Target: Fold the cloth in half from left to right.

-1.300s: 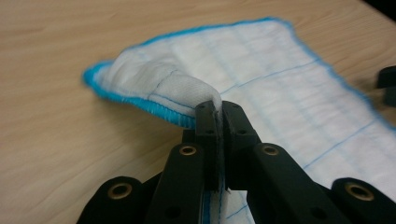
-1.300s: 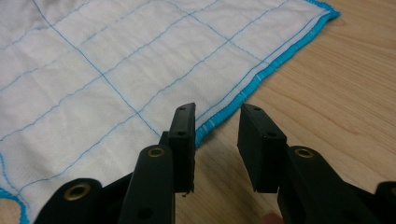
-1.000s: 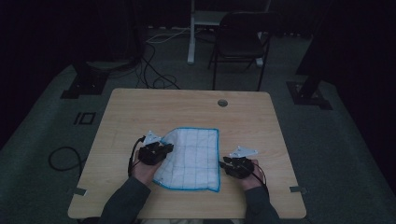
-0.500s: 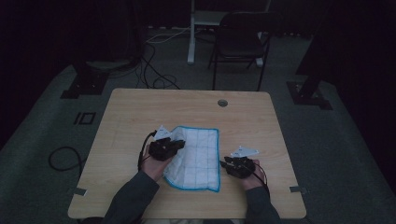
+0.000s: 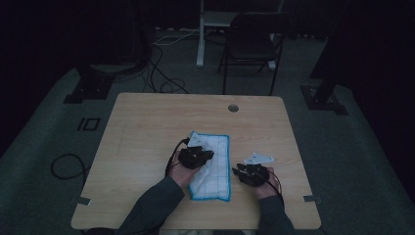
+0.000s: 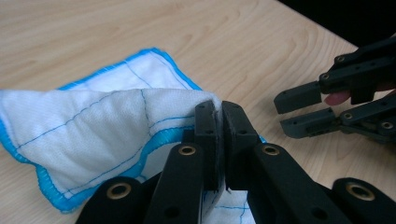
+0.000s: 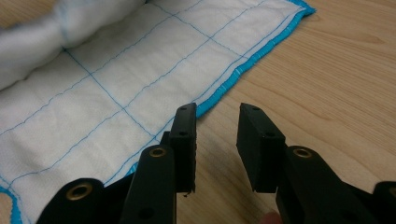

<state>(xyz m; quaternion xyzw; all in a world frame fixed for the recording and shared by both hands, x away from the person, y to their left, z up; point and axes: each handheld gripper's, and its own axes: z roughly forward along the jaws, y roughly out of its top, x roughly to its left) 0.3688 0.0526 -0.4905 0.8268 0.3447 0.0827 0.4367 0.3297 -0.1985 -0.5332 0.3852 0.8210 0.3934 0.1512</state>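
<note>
A white cloth (image 5: 219, 164) with a blue hem and thin blue grid lines lies on the wooden table (image 5: 147, 122) near its front edge. My left gripper (image 5: 208, 155) is shut on the cloth's left edge and holds it lifted over the cloth's middle, so the fabric is doubled over. In the left gripper view the jaws (image 6: 217, 122) pinch a fold of the cloth (image 6: 93, 121), with the right gripper (image 6: 299, 112) open beyond it. My right gripper (image 5: 239, 171) stands open just off the cloth's right hem. In the right gripper view its jaws (image 7: 217, 135) hold nothing, beside the cloth (image 7: 116, 79).
A round cable hole (image 5: 233, 107) sits near the table's far edge. Behind the table stand a dark folding chair (image 5: 254, 46) and a white post (image 5: 200, 34). Cables (image 5: 66, 166) lie on the floor to the left, and dark stand bases (image 5: 88, 90) flank the table.
My left gripper has travelled right with the cloth's left edge in it, folding that side over the middle. The right gripper has stayed in place, open.
</note>
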